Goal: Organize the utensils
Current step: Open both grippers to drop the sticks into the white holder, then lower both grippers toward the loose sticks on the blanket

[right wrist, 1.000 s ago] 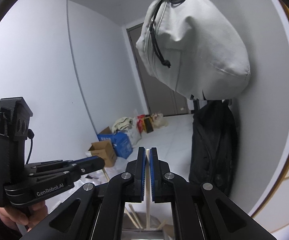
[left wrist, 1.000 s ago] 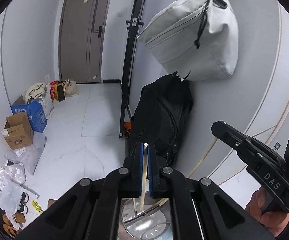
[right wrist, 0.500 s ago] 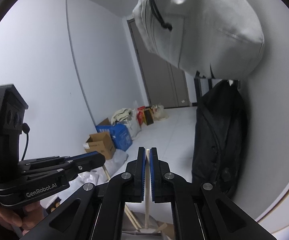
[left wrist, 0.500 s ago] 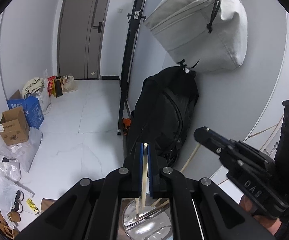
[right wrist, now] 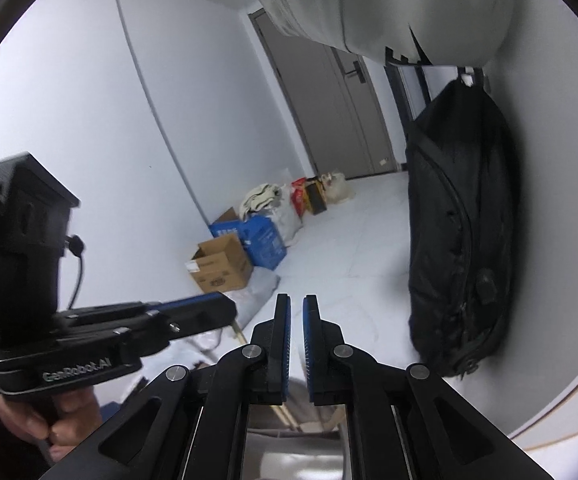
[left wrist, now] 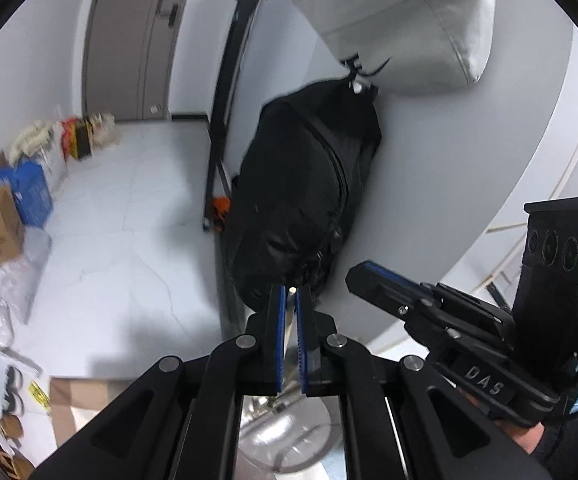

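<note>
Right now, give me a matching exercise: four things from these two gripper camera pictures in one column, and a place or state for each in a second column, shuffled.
Things
1. left gripper
2. right gripper
3. grey bag
4. cardboard box

Places or states
A. on the floor beside a blue box
B. hanging high on the wall
C. shut on a chopstick
D. jaws opening, nothing pinched

Pairs: 1-C, 2-D, 3-B, 4-A

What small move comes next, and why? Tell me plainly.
Probably open the left tongs. They pinch a chopstick above the metal holder, so it should drop in. The right tongs are opening with nothing between them.
</note>
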`<state>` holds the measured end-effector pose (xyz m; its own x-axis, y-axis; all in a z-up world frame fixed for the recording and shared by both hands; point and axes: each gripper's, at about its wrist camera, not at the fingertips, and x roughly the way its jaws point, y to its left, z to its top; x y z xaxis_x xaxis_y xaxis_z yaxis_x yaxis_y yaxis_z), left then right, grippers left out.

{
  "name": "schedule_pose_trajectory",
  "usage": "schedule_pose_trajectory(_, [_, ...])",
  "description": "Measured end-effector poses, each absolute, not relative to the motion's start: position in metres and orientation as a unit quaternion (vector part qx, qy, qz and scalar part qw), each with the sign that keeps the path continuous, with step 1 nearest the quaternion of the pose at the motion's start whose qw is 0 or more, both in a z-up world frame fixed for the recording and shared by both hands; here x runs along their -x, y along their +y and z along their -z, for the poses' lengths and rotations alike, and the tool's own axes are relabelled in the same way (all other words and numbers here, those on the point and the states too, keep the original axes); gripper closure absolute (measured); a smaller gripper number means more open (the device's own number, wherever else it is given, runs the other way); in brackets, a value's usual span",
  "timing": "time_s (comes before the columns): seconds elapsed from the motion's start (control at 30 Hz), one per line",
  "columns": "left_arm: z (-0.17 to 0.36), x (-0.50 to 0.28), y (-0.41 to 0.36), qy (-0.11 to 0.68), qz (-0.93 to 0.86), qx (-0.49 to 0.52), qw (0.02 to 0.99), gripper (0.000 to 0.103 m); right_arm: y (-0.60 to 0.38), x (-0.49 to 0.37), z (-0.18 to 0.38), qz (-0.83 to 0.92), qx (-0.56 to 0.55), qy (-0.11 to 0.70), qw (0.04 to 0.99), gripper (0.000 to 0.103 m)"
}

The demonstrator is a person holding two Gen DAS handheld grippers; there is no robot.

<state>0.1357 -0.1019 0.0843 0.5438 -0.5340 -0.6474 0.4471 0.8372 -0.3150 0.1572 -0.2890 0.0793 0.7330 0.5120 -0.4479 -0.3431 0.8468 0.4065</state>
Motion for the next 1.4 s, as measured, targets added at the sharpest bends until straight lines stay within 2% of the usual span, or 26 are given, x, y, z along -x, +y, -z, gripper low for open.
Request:
schedule_pose_trajectory(0.03, [-0.083,-0.137,-0.1,0.395,0.285,0.062,0.871,0.096,-0.294,-0.156,-0.078,-0.231,-0.162,0.284,0.916,0.08])
schedule_pose_trajectory(0.07, [-0.082,-0.137,-0.099,0.403,0.285,0.065,0.867,0.092,-0.299,-0.154,-0.078,-0.232,-0.175,0.283,0.914,0.074])
schedule_pose_trajectory(0.13, [-0.083,-0.134,-0.094,0.401,0.278,0.068,0.87,0.079,-0.31,-0.148,-0.078,-0.223,-0.196,0.279,0.913,0.066])
schedule_pose_trajectory(0.23, [-0.086,-0.128,-0.084,0.393,0.27,0.076,0.876,0.067,-0.322,-0.135,-0.079,-0.212,-0.215,0.273,0.913,0.061])
schedule_pose_trajectory(0.3, [-0.089,-0.124,-0.078,0.388,0.261,0.081,0.88,0.062,-0.326,-0.127,-0.08,-0.204,-0.219,0.27,0.915,0.052])
schedule_pose_trajectory(0.43, [-0.09,-0.115,-0.068,0.374,0.229,0.081,0.895,0.061,-0.326,-0.107,-0.082,-0.199,-0.211,0.269,0.919,0.044])
schedule_pose_trajectory(0.77, [-0.085,-0.085,-0.056,0.353,0.161,0.057,0.92,0.057,-0.3,-0.07,-0.087,-0.213,-0.188,0.266,0.921,0.035])
schedule_pose_trajectory(0.83, [-0.086,-0.076,-0.052,0.346,0.149,0.051,0.925,0.046,-0.292,-0.062,-0.088,-0.217,-0.181,0.263,0.922,0.031])
schedule_pose_trajectory(0.9, [-0.088,-0.067,-0.047,0.334,0.139,0.05,0.931,0.04,-0.284,-0.055,-0.088,-0.222,-0.171,0.261,0.924,0.028])
schedule_pose_trajectory(1.1, [-0.086,-0.044,-0.037,0.315,0.121,0.032,0.941,0.039,-0.258,-0.037,-0.087,-0.238,-0.155,0.263,0.922,0.024])
schedule_pose_trajectory(1.23, [-0.083,-0.033,-0.028,0.303,0.109,0.029,0.946,0.028,-0.241,-0.024,-0.086,-0.245,-0.145,0.264,0.922,0.019])
schedule_pose_trajectory(1.4, [-0.075,-0.022,-0.018,0.298,0.095,0.035,0.949,0.025,-0.225,-0.013,-0.079,-0.247,-0.141,0.272,0.919,0.018])
